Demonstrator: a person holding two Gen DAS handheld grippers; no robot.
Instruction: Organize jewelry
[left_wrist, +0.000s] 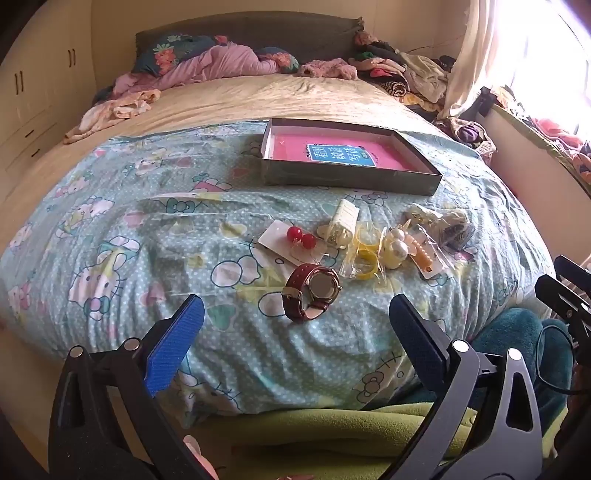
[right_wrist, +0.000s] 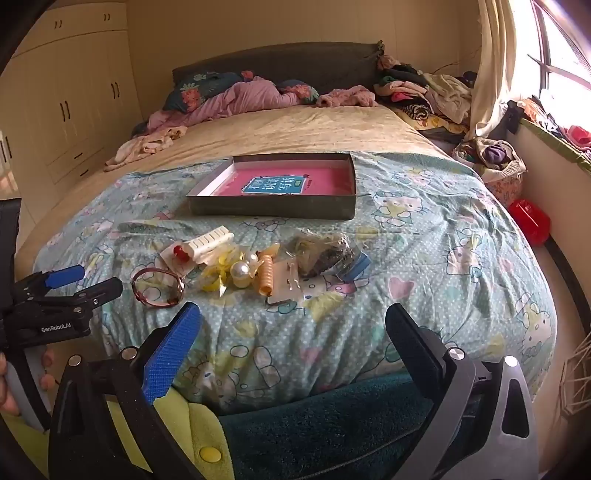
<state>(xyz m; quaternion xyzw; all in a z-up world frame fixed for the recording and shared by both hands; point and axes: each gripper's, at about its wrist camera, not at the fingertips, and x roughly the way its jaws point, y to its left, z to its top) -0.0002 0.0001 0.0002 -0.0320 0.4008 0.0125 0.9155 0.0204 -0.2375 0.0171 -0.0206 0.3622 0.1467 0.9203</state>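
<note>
Jewelry lies in a loose pile on the Hello Kitty blanket (left_wrist: 155, 229). A maroon-strap watch (left_wrist: 312, 291) lies nearest, also in the right wrist view (right_wrist: 157, 288). Behind it are red ball earrings on a white card (left_wrist: 295, 236), a cream hair clip (left_wrist: 341, 223), yellow rings in a bag (left_wrist: 364, 251), pearl pieces (left_wrist: 395, 245) and an orange beaded clip (right_wrist: 266, 275). A shallow grey box with a pink bottom (left_wrist: 347, 157) stands beyond the pile, also in the right wrist view (right_wrist: 280, 184). My left gripper (left_wrist: 295, 336) is open just short of the watch. My right gripper (right_wrist: 291, 343) is open, before the pile.
Clothes and pillows (right_wrist: 243, 96) are heaped at the head of the bed. A wardrobe (right_wrist: 70, 92) stands on the left. A window ledge with clutter (right_wrist: 554, 136) and a red container (right_wrist: 530, 219) are on the right. A green and teal garment (right_wrist: 295, 424) lies below my grippers.
</note>
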